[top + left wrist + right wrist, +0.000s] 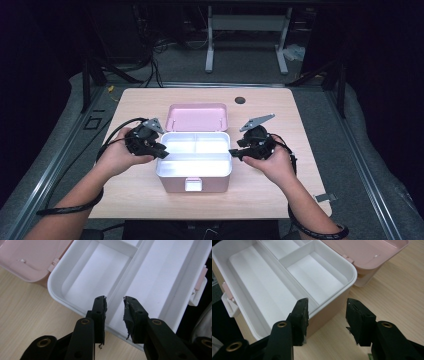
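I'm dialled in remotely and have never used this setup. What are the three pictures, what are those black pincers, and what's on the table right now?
No robot arm here: a person holds a hand-operated gripper in each hand. The high view looks down from above the person's side; the left gripper is at the left of the picture, the right gripper at the right. The other two pictures come from cameras riding on each gripper, looking along its black jaws.

On the wooden table stands a pink storage box with its lid folded back. Inside sits a white tray with one long compartment and two smaller ones, all empty.

Nothing is held. In the left gripper view the jaws stand apart over the tray's rim. In the right gripper view the jaws are open around the box's corner without pressing on it.
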A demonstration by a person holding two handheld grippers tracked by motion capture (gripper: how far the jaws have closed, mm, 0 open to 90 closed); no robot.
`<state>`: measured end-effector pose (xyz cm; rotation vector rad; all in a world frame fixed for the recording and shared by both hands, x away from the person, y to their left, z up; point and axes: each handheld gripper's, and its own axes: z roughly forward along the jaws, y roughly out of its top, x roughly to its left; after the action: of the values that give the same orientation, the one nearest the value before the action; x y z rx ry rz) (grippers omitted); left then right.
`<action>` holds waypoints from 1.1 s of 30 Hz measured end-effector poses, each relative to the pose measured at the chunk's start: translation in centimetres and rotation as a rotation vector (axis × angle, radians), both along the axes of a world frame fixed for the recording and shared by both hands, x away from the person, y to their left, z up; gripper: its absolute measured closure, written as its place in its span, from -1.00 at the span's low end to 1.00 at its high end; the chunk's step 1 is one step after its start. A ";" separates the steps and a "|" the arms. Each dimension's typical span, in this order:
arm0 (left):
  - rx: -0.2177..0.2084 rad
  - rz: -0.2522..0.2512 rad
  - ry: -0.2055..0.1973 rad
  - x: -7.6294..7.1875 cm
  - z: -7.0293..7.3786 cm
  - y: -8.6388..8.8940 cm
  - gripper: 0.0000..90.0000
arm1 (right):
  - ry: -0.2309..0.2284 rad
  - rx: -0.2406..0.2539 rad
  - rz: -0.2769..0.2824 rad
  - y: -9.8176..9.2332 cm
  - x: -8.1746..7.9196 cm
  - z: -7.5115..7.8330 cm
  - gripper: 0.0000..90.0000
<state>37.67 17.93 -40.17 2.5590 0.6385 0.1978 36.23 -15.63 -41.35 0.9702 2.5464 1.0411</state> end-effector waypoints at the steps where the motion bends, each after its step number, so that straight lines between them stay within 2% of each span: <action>1: 0.013 -0.013 0.005 0.2 0.0 -0.4 0.61 | -0.004 0.009 0.001 -0.1 -0.1 0.0 0.17; 3: 0.029 -0.029 0.008 0.4 -0.1 -1.0 0.62 | -0.005 0.010 -0.007 -0.1 -0.1 0.0 0.17; 7: 0.091 -0.076 -0.001 0.6 -0.3 -2.4 0.65 | -0.003 0.024 -0.019 -0.3 -0.3 0.0 0.17; 8: 0.105 -0.091 0.000 0.7 -0.4 -2.8 0.68 | 0.006 0.058 -0.001 -0.4 -0.3 0.0 0.17; 9: 0.105 -0.091 0.000 0.7 -0.4 -2.8 0.69 | 0.006 0.058 -0.001 -0.4 -0.3 0.0 0.17; 10: 0.124 -0.106 0.000 0.9 -0.4 -3.3 0.71 | -0.001 0.042 -0.019 -0.5 -0.4 0.1 0.17; 16: 0.156 -0.140 0.000 1.3 -0.2 -4.5 0.73 | 0.009 0.054 -0.025 -0.5 -0.4 0.2 0.17; 20: 0.191 -0.192 -0.003 1.4 -0.1 -5.9 0.74 | 0.036 0.041 -0.008 0.0 -0.3 -0.5 0.17; 23: 0.202 -0.217 -0.012 1.5 -0.1 -6.5 0.76 | 0.041 0.034 -0.002 0.3 -0.2 -0.7 0.17; 24: 0.221 -0.237 -0.018 1.5 -0.2 -6.8 0.76 | 0.048 0.030 -0.002 0.4 -0.2 -1.0 0.17; 26: 0.233 -0.255 -0.021 1.7 -0.4 -7.1 0.76 | 0.055 0.032 0.002 0.6 -0.2 -1.2 0.17; 33: 0.226 -0.249 0.006 2.2 -0.9 -7.8 0.76 | 0.064 0.045 0.005 0.5 -0.1 -1.5 0.16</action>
<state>39.85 10.13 -41.10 2.8270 0.3086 0.1865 36.13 -15.09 -42.83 1.0257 2.5877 1.0908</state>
